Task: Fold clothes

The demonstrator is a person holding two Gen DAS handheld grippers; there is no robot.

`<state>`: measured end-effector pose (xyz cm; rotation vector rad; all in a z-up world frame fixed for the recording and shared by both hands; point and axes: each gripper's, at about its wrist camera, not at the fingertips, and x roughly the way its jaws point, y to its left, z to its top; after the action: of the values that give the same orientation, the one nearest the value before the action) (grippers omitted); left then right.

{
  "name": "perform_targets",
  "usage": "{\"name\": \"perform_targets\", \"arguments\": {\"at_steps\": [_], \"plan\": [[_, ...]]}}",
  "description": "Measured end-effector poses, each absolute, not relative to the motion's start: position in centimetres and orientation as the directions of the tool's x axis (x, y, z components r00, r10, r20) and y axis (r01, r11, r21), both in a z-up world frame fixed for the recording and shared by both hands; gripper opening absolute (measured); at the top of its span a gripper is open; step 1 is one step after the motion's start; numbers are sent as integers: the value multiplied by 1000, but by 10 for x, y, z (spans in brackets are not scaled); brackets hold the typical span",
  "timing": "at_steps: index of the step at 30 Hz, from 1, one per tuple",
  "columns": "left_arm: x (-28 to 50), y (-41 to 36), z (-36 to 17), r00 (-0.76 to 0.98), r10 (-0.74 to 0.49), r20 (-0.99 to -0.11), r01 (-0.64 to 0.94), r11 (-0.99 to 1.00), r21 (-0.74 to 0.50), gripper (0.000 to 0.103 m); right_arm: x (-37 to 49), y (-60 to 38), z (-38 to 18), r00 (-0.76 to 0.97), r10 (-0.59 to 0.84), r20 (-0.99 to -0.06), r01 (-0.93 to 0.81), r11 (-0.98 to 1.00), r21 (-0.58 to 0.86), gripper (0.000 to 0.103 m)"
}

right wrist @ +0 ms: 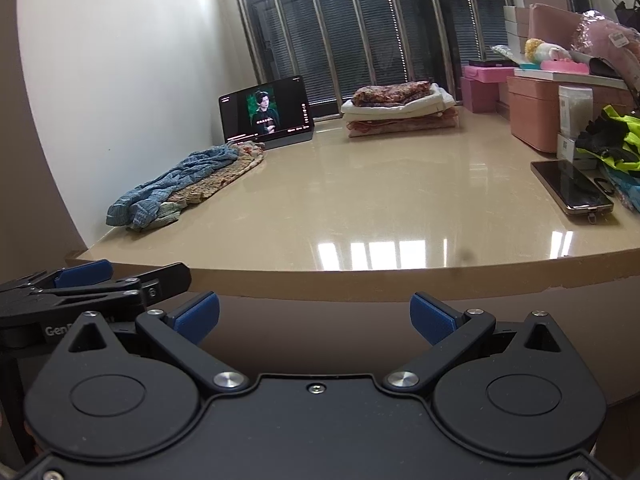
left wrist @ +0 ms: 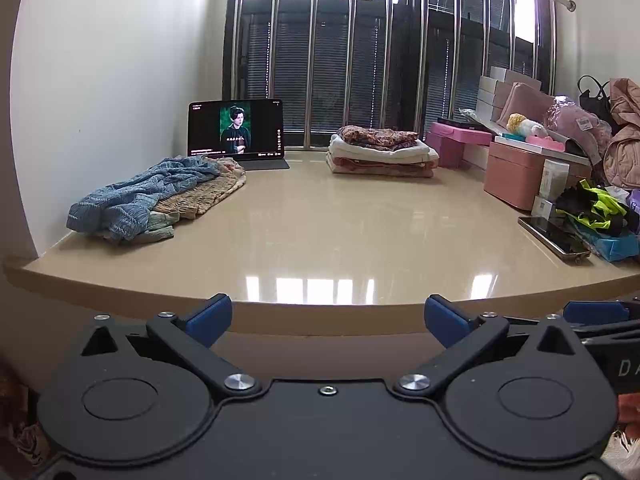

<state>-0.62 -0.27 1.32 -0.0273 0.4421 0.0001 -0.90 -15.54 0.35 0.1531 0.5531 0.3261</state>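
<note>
A heap of unfolded clothes point(left wrist: 152, 198) point(right wrist: 188, 184), blue knit on top of a beige piece, lies at the left of the glossy beige table point(left wrist: 320, 232) point(right wrist: 360, 208). A stack of folded clothes point(left wrist: 382, 152) point(right wrist: 400, 110) sits at the back by the window. My left gripper point(left wrist: 328, 318) is open and holds nothing, held in front of the table's near edge. My right gripper point(right wrist: 314, 318) is likewise open and holds nothing, below that edge. Each gripper shows at the side of the other's view.
A tablet point(left wrist: 236, 130) point(right wrist: 268, 112) playing video leans at the back left. Pink boxes point(left wrist: 520, 172) point(right wrist: 536, 112), bags and a neon-yellow item point(left wrist: 592, 204) point(right wrist: 616, 140) crowd the right side. A phone point(left wrist: 554, 236) point(right wrist: 572, 188) lies near the right front.
</note>
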Motion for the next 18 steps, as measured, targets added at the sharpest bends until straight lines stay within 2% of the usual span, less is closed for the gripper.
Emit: {"name": "perform_targets", "arguments": {"at_steps": [18], "plan": [[-7, -1, 13, 904, -7, -427, -7, 1000, -30, 103, -10, -157, 3, 799, 350, -488, -267, 935, 234, 103]]}}
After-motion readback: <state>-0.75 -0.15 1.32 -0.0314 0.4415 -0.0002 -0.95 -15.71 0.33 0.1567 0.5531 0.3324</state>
